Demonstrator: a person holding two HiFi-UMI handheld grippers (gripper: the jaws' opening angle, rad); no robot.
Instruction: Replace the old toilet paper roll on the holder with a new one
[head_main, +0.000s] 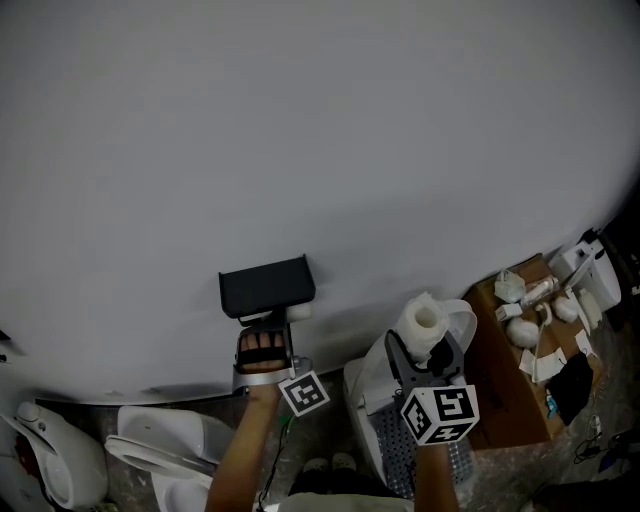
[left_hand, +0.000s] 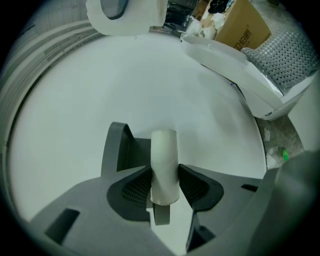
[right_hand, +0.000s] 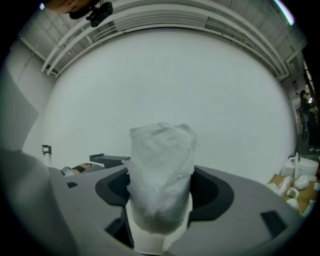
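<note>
A black wall-mounted holder (head_main: 265, 285) hangs on the pale wall. Just below it, my left gripper (head_main: 272, 322) points up at it. In the left gripper view its pads press both sides of an empty cardboard tube (left_hand: 164, 162), which stands upright beside the holder's grey bracket (left_hand: 116, 147). The left gripper (left_hand: 164, 172) is shut on that tube. To the right, my right gripper (head_main: 425, 352) is shut on a new white toilet paper roll (head_main: 425, 322). The roll (right_hand: 161, 175) fills the space between that gripper's (right_hand: 160, 192) jaws and looks wrapped in crinkled film.
A white toilet (head_main: 150, 445) stands at the lower left. A white lidded unit with a perforated grey basket (head_main: 400, 445) sits below the right gripper. At the right, a cardboard box (head_main: 510, 400) holds several small white items.
</note>
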